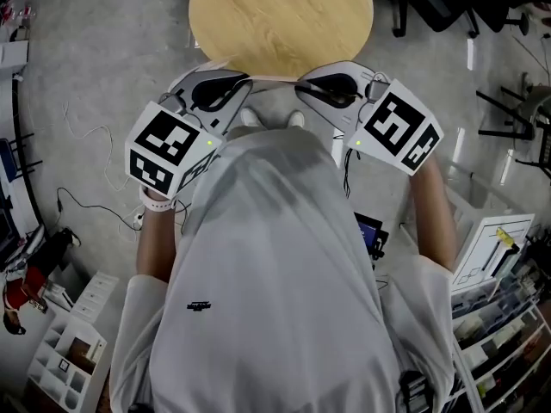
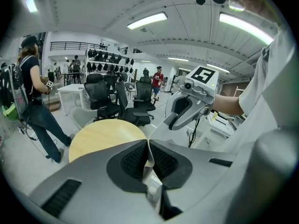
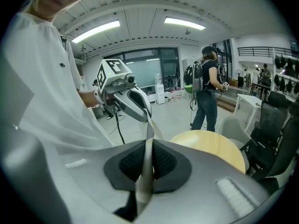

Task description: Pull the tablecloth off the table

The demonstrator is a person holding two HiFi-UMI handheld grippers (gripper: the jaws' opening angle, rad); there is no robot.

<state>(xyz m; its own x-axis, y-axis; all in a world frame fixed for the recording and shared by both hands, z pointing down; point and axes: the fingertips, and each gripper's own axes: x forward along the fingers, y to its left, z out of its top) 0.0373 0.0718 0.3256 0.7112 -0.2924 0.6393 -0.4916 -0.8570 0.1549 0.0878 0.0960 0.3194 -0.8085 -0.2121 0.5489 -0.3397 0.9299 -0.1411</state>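
Tablecloth [image 2: 152, 174], seemingly thin, limp and light, clamped by its edge in left gripper [image 2: 148, 146] and right gripper [image 3: 148, 146], spanning between them.

Left gripper [image 2: 148, 147] jaws clamp the tablecloth [image 2: 153, 185], wooden table [image 2: 103, 135] beyond.

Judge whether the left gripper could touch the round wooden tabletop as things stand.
Probably yes: the tabletop lies bare just ahead of the left gripper, nothing between. Its jaws are shut on the tablecloth, which would come along.
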